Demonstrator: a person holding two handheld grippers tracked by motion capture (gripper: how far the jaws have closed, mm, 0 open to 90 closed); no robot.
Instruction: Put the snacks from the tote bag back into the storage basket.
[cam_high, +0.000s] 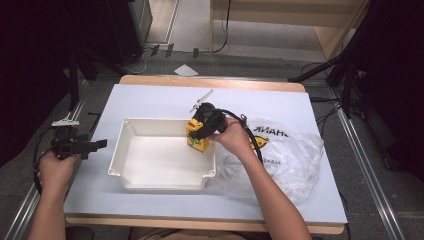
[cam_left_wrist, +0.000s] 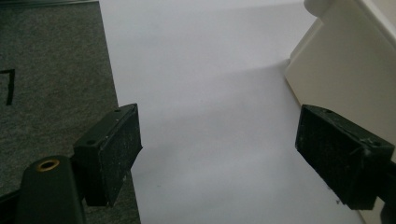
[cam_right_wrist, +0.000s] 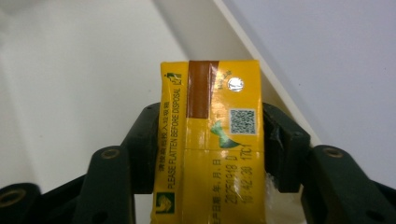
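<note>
A yellow drink carton hangs tilted over the far right corner of a white tray. My right gripper is shut on it. In the right gripper view both black pads press the sides of the carton, whose printed top faces the camera above the tray's inner wall. The right gripper comes in from the tray's right side. My left gripper rests at the table's left edge, left of the tray. Its jaws stand open over bare white tabletop with nothing between them.
A crumpled clear plastic bag with dark lettering lies to the right of the tray. The tray's outer wall stands close to the left gripper's right jaw. Grey carpet shows beyond the table's left edge. The white tabletop runs behind the tray.
</note>
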